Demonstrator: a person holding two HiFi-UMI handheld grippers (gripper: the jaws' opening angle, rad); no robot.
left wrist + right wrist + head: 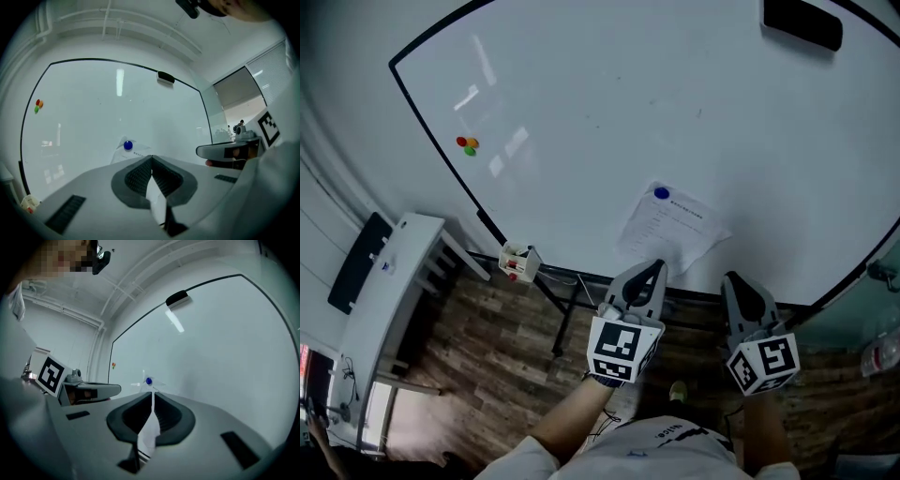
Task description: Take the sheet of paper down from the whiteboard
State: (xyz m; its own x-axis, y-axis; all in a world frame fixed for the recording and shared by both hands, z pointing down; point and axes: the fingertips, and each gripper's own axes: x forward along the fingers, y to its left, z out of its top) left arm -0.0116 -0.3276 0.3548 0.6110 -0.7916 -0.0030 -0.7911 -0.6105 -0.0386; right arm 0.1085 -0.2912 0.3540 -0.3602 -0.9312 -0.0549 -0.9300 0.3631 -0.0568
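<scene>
The head view looks from above, steeply down the whiteboard (609, 103) to the floor (516, 347) at its foot. The left tool (653, 268) and right tool (733, 279) sit low in that frame, both near the board. The left gripper view rides on its tool and faces the board level and from close by. Its own jaws fill the near foreground, and the right tool juts in at the right. The right gripper view does likewise but is angled leftward along the board, with the left tool at its left. All three views share the sheet of paper (670, 225) under its blue magnet (662, 193), the black block (802, 23) and the red and green magnets (468, 144).
</scene>
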